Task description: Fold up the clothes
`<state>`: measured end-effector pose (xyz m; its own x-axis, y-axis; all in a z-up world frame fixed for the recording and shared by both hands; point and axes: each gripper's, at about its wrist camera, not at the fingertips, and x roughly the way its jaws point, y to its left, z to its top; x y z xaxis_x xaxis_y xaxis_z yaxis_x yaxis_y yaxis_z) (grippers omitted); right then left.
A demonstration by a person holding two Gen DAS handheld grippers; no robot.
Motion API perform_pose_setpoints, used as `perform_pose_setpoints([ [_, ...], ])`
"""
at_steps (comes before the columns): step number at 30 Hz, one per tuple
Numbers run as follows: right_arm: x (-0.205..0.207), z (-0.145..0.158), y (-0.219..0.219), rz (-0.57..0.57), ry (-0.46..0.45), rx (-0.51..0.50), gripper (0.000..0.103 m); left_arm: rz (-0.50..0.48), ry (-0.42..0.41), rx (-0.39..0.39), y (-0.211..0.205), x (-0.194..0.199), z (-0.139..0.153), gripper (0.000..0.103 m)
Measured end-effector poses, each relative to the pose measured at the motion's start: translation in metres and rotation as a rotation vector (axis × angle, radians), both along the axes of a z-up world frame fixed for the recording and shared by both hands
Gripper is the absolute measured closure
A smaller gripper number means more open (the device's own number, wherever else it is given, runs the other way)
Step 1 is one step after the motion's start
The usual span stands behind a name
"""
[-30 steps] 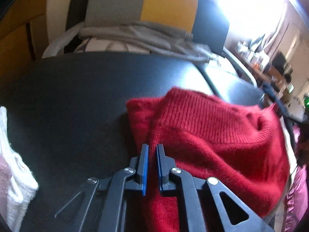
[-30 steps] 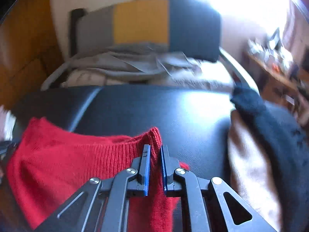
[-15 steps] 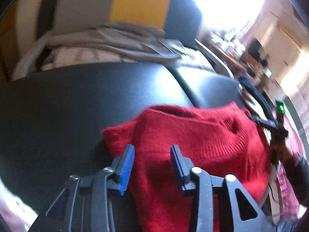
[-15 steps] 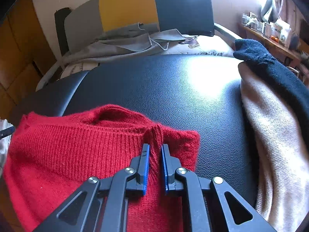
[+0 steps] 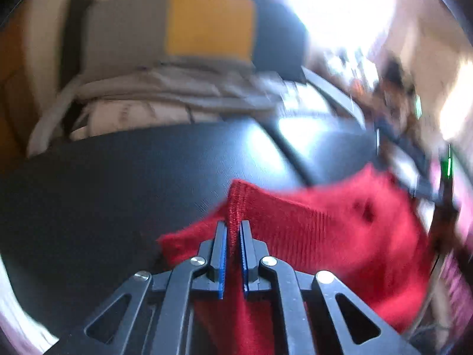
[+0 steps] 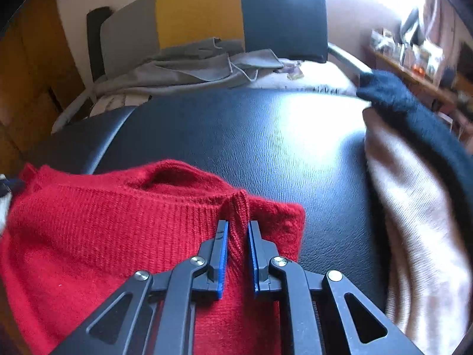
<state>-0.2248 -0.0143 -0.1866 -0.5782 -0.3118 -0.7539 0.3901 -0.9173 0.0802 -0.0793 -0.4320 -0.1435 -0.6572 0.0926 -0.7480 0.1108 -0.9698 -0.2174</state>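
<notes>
My left gripper (image 5: 233,230) is clamped on a ridge of the red sweater (image 5: 331,236), its blue pads pressing a pinched fold of the ribbed edge that stands up between them. My right gripper (image 6: 238,230) has a raised pleat of the same red sweater (image 6: 103,230) between its pads; the gap there is a little wider, but the knit fills it, so I read it as gripping. In the right view the sweater lies spread across the near part of the black padded surface (image 6: 251,136), with its neck opening facing away from me and one corner just right of my fingers. In the left view the cloth stretches off to the right, though that picture is blurred. Right of the sweater, apart from it, a beige garment (image 6: 414,207) lies with a dark knit (image 6: 414,112) draped over its far edge. Beyond the padded surface, grey clothes (image 6: 192,71) are heaped on a chair (image 6: 207,11) with a grey, yellow and dark back.
</notes>
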Motion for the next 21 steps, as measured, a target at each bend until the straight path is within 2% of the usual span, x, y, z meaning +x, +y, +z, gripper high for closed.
perform_pose_setpoints([
  [4, 0.004, 0.015, 0.000, -0.019, 0.057, 0.027, 0.091, 0.128, -0.010, 0.079, -0.024, 0.012, -0.018, 0.097],
  [7, -0.005, -0.004, 0.001, -0.039, -0.004, 0.046, 0.091, 0.221, -0.022, 0.137, -0.041, 0.020, -0.033, 0.096],
  [8, -0.006, -0.015, -0.001, -0.039, -0.025, 0.056, 0.091, 0.231, -0.048, 0.149, -0.041, 0.019, -0.042, 0.095],
  [11, -0.005, -0.019, -0.004, -0.046, -0.014, 0.073, 0.091, 0.281, -0.026, 0.161, -0.041, 0.022, -0.044, 0.089],
  [12, -0.005, -0.020, -0.004, -0.050, -0.011, 0.082, 0.090, 0.311, -0.010, 0.149, -0.039, 0.027, -0.039, 0.085],
  [15, -0.006, -0.021, -0.003, -0.050, -0.011, 0.092, 0.088, 0.392, 0.048, 0.087, -0.037, 0.041, -0.019, 0.085],
  [16, -0.007, -0.021, -0.002, -0.054, -0.014, 0.091, 0.085, 0.399, 0.084, 0.071, -0.032, 0.051, -0.010, 0.085],
  [18, -0.008, -0.020, 0.000, -0.062, -0.023, 0.079, 0.081, 0.371, 0.137, 0.086, -0.018, 0.069, 0.001, 0.084],
  [21, -0.005, -0.012, 0.006, -0.072, -0.010, 0.045, 0.076, 0.291, 0.136, 0.069, 0.022, 0.094, 0.004, 0.084],
])
